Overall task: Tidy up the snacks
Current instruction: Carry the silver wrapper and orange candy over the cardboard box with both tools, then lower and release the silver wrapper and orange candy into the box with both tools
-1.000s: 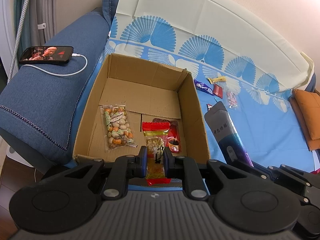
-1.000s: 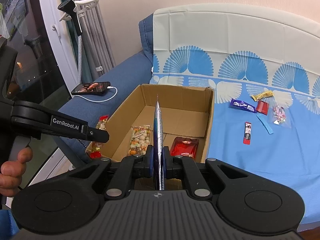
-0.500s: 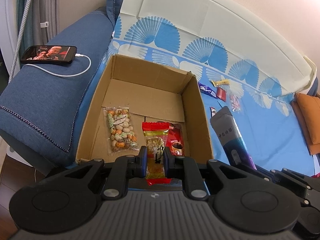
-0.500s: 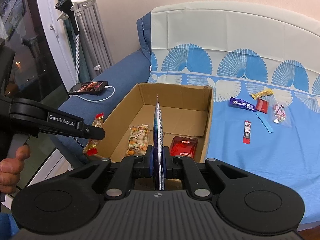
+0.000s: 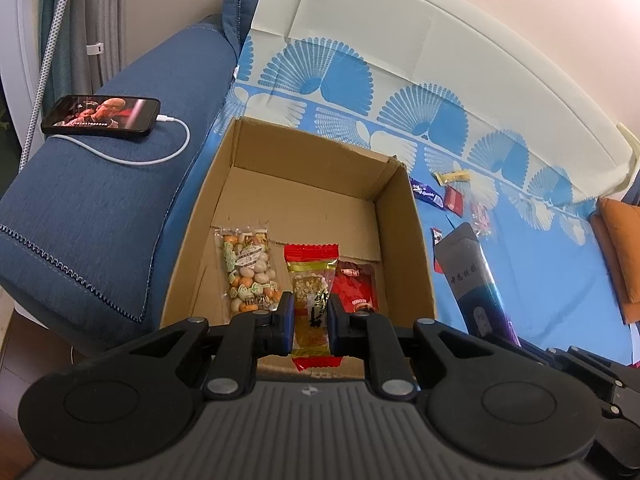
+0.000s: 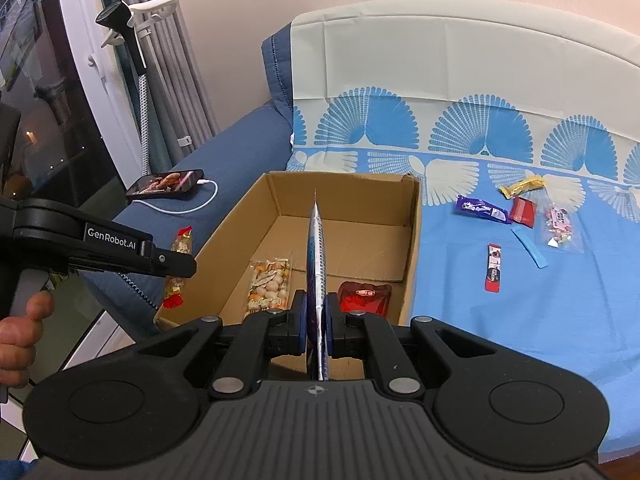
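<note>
My left gripper [image 5: 311, 316] is shut on a red-and-yellow peanut packet [image 5: 312, 280]. In the right wrist view this left gripper [image 6: 176, 264] and its packet [image 6: 180, 248] hang just outside the left wall of the open cardboard box [image 6: 414, 240]. My right gripper [image 6: 316, 318] is shut on a flat dark pouch [image 6: 316, 248], held edge-on above the box's near side. The same pouch [image 5: 472, 276] shows right of the box [image 5: 404, 240]. Inside lie a mixed-nut packet [image 5: 248, 272] and a red packet [image 5: 356, 288].
Several small snacks lie on the blue cloth right of the box: a purple bar [image 6: 480, 208], a yellow wrapper [image 6: 520, 186], a red stick [image 6: 494, 268], a clear candy bag [image 6: 560, 224]. A charging phone [image 5: 102, 116] rests on the sofa arm. A person's hand [image 6: 20, 328] holds the left handle.
The left gripper has shifted a little with its packet, so the box sits slightly further right and lower in its view. The right gripper and its pouch have stayed still.
</note>
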A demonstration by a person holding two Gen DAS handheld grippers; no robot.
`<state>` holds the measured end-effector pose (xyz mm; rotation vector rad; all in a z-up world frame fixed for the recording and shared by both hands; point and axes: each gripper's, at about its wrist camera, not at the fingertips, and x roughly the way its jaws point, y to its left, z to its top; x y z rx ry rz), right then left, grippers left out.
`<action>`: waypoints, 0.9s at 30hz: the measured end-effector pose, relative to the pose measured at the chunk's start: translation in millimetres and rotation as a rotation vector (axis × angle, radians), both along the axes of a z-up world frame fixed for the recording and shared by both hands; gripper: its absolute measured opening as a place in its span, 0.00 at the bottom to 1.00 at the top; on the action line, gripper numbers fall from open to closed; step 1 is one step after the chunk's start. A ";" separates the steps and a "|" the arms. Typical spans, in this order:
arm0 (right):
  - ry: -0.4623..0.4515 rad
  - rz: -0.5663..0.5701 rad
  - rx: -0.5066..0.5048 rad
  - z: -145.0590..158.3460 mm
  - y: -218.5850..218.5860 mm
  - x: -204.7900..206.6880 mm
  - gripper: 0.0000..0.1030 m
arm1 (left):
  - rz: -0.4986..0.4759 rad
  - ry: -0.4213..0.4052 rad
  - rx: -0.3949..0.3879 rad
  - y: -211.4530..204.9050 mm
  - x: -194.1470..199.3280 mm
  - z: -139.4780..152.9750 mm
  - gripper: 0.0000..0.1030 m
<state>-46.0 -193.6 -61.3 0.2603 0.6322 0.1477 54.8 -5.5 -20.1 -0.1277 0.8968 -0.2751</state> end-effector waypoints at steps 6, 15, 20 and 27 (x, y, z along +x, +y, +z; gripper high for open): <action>0.015 -0.004 0.011 -4.4 -0.9 15.7 0.09 | 0.012 -0.005 0.008 -2.9 18.2 -1.0 0.17; 0.062 0.001 0.026 -19.5 -2.0 44.1 0.09 | 0.030 0.030 0.015 -5.5 51.1 -15.4 0.17; 0.087 0.002 0.030 -30.3 -0.6 60.6 0.09 | 0.029 0.063 0.024 -7.6 68.0 -28.8 0.17; 0.128 0.000 0.032 -46.6 0.9 85.2 0.10 | 0.016 0.109 0.037 -12.8 89.8 -50.1 0.17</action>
